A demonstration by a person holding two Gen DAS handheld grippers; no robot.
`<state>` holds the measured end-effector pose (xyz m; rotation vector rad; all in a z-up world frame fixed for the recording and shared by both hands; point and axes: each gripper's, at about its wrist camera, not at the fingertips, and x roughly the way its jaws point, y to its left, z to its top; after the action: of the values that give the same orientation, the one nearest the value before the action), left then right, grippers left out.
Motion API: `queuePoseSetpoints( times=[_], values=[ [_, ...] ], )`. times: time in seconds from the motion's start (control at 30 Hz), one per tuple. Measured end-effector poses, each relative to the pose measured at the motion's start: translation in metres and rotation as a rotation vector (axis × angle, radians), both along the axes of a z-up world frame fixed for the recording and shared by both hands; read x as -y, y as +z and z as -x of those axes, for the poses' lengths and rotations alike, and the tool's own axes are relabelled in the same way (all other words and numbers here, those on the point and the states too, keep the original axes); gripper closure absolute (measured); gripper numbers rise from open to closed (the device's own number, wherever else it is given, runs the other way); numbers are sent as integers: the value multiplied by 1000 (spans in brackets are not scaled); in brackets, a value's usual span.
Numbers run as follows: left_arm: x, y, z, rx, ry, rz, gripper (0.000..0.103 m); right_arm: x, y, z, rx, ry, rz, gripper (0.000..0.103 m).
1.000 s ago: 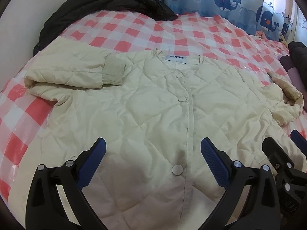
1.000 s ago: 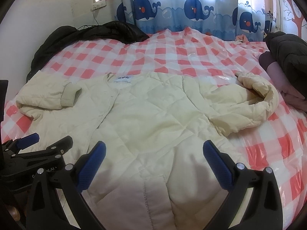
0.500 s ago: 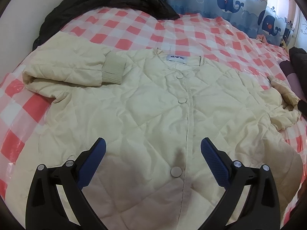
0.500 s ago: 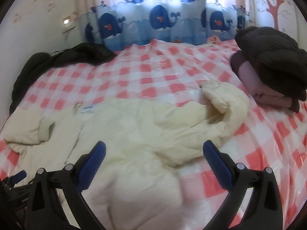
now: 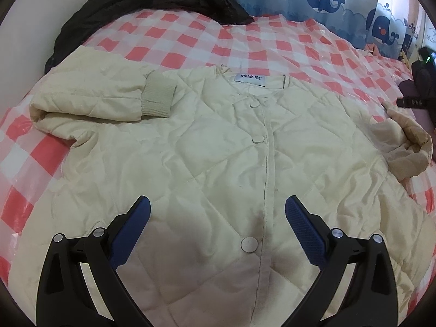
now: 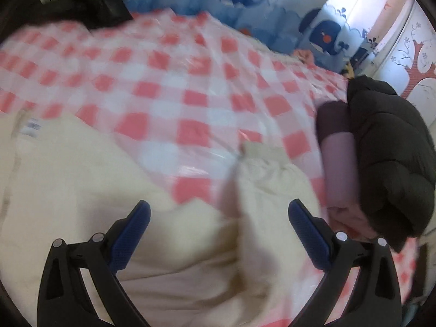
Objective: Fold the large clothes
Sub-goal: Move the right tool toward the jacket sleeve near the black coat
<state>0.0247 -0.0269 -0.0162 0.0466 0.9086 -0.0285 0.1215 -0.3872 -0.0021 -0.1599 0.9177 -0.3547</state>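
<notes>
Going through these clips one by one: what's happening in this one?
A person holding two grippers is folding a cream quilted jacket spread, buttoned, on a red-checked bed cover. One sleeve is already folded across the chest. The left gripper hovers open above the lower front. The right gripper, also open, points at the other, crumpled sleeve beside a pile of dark and pink clothes. Neither holds anything.

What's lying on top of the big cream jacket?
One sleeve is folded across the jacket, its ribbed cuff resting near the collar. Whatever lies beneath the jacket on the checkered bed cover is hidden.
</notes>
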Motion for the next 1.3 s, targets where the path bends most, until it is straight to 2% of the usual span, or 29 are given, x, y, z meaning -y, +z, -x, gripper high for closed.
queuePoseSetpoints(
  times=[0.07,0.13,0.3,0.53,0.83,1.07,1.13,1.23,1.3],
  values=[
    [1,-1,1,2,-2,-8,8,-26,6,22,52,45,-65,5],
    [2,-1,1,2,-1,-8,8,-57,12,46,98,75,-84,5],
    [2,-1,1,6,13,-2,8,-126,23,101,175,125,-205,5],
    [-4,1,0,11,34,12,8,-175,25,123,191,183,-160,5],
    [-4,-1,-2,5,28,0,8,-165,22,128,210,165,-189,5],
    [-1,-6,-1,-5,26,-9,8,-154,20,121,209,167,-159,5],
    [-1,-6,-1,-8,28,-5,8,-138,20,107,203,170,-114,5],
    [-3,-6,-2,-10,32,4,8,-87,14,60,117,120,9,5],
    [-2,-8,-2,-13,35,5,8,-32,10,23,36,43,-22,5]
  ],
)
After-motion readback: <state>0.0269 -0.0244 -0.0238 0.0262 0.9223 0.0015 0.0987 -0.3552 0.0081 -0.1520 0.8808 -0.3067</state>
